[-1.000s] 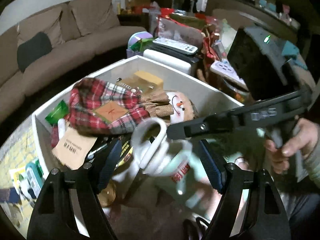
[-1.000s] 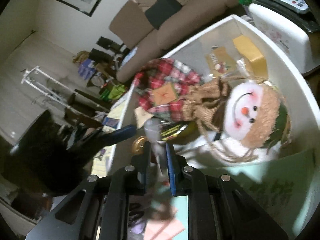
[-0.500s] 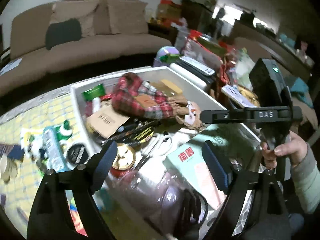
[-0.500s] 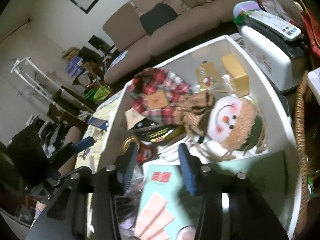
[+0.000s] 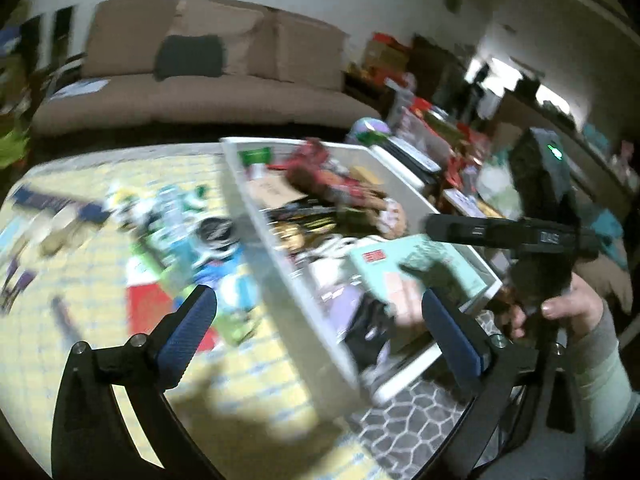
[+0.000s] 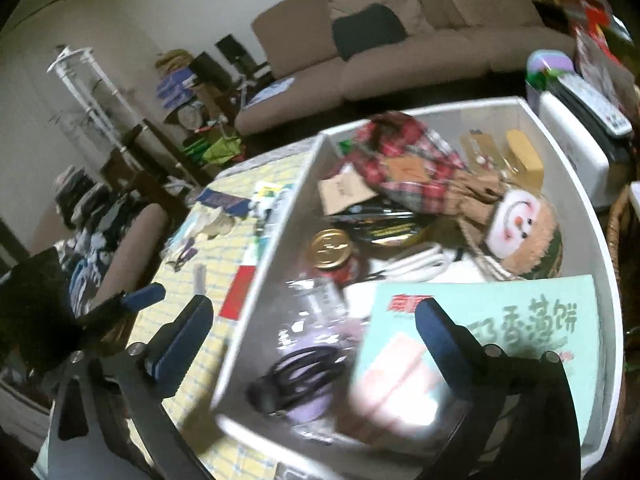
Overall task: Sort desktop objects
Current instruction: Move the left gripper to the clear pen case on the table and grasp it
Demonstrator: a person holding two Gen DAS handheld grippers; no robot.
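Grippers both gape wide and hold nothing: the left gripper hangs over the bin's near wall, the right gripper over its contents. Inside lie a doll, jar and green box; loose items litter the yellow mat beside it.

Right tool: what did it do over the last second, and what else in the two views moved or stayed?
The right tool was shut on something small over the white bin a second ago; it has since opened wide, empty, and pulled back. The left tool, open throughout, also withdrew and swung toward the yellow mat. The snowman doll, gold-lidded jar and green box lie where they were.
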